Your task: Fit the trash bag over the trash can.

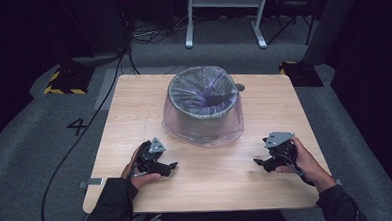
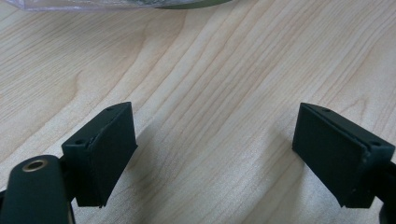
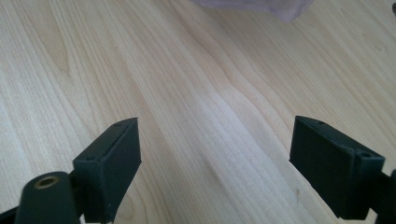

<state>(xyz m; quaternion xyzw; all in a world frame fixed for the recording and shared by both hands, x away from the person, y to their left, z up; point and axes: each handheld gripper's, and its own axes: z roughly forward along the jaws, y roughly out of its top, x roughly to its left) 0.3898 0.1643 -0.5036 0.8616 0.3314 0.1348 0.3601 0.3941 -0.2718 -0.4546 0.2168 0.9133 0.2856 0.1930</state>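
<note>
A grey bin [image 1: 203, 102] lined with a clear plastic bag [image 1: 185, 128] stands at the middle back of the wooden table [image 1: 133, 100]. The bag hangs over the rim and down the outside. My left gripper [image 1: 173, 166] rests low over the table's front left, pointing right, with its jaws wide apart and only bare wood [image 2: 215, 154] between them. My right gripper [image 1: 256, 162] hovers low at the front right, pointing left, open too and holding nothing. The bag's lower edge [image 2: 93, 3] peeks in at the top of the left gripper view, and the bag [image 3: 261, 5] also edges into the right gripper view.
A small round hole [image 1: 239, 87] sits in the tabletop right behind the bin. Around the table lies grey carpet [image 1: 45, 142] with a black cable [image 1: 80, 138] on the left. A white frame's legs [image 1: 225, 19] stand beyond the far edge.
</note>
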